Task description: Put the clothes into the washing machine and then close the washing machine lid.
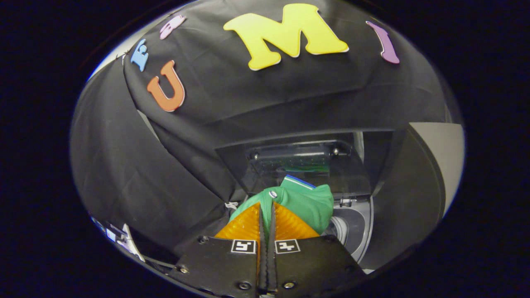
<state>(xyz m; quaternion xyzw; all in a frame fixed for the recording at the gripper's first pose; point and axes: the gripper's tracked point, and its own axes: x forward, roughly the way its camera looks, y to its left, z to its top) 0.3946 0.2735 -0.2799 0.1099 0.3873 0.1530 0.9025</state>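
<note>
Your gripper (267, 205) has its fingers pressed nearly together, pinching a soft, bunched green garment (308, 203) with a white-and-blue trimmed edge. The cloth bulges just ahead of the fingertips, above the washing machine (358, 231) with its round opening; its glossy dark lid (308, 163) stands raised beyond

One green garment (308, 202), one washing machine (356, 229), one raised lid (306, 165).
</note>
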